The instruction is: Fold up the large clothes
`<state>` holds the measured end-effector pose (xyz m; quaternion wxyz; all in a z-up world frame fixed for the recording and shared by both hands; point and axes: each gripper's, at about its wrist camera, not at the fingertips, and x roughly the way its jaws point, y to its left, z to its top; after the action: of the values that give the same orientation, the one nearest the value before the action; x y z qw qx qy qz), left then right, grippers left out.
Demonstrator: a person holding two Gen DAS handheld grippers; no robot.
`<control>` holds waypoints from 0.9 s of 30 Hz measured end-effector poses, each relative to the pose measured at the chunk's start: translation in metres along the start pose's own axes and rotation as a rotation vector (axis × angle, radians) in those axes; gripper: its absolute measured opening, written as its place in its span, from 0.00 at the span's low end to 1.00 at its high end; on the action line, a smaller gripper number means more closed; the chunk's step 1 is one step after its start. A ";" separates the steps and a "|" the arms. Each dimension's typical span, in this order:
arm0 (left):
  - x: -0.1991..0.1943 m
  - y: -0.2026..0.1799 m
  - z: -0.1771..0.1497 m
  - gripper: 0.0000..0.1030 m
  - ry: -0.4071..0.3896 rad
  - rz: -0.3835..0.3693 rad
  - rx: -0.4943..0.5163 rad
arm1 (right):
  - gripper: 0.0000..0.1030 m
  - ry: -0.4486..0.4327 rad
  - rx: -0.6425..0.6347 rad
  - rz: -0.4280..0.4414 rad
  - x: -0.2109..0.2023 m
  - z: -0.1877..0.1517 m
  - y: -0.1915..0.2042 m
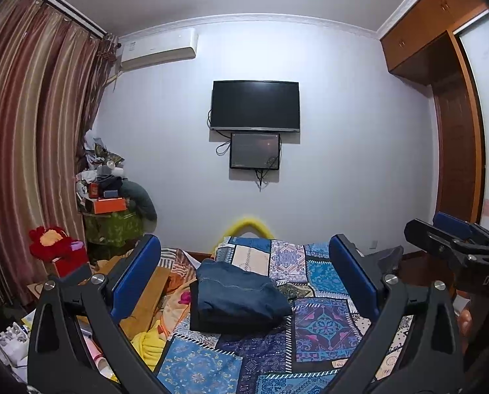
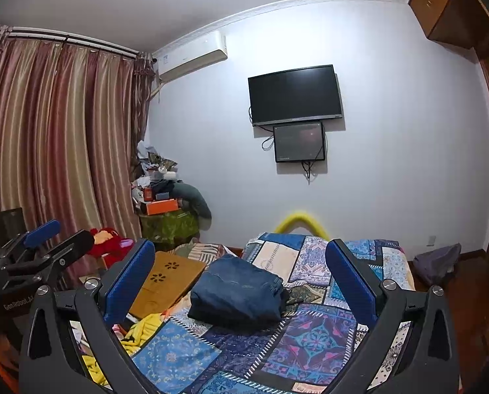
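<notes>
The left gripper [image 1: 244, 274] is standing nearest the lens, its blue pads spread wide with nothing between them. The right gripper [image 2: 241, 279] is gaping just as wide and is likewise holding nothing. Beyond both, the folded blue jeans [image 1: 239, 292] are lying in a compact bundle on the patchwork bedspread [image 1: 323, 325], apart from either claw. A dark television [image 1: 255, 105] is hanging on the far wall, and striped curtains [image 1: 24, 131] are covering the window at the left.
</notes>
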<state>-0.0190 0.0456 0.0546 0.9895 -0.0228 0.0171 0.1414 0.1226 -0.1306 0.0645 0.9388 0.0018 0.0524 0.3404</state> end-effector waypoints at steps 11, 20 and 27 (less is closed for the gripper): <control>0.001 -0.001 -0.002 1.00 0.008 0.003 0.008 | 1.00 0.000 -0.003 -0.006 -0.010 0.007 0.001; 0.004 0.000 -0.004 1.00 0.021 0.002 -0.010 | 1.00 0.006 -0.010 -0.010 -0.010 0.008 0.004; 0.007 0.001 -0.006 1.00 0.032 -0.004 -0.016 | 1.00 0.015 -0.008 -0.007 -0.009 0.007 0.004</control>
<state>-0.0129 0.0479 0.0485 0.9892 -0.0328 0.0316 0.1393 0.1134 -0.1329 0.0727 0.9396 -0.0050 0.0582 0.3372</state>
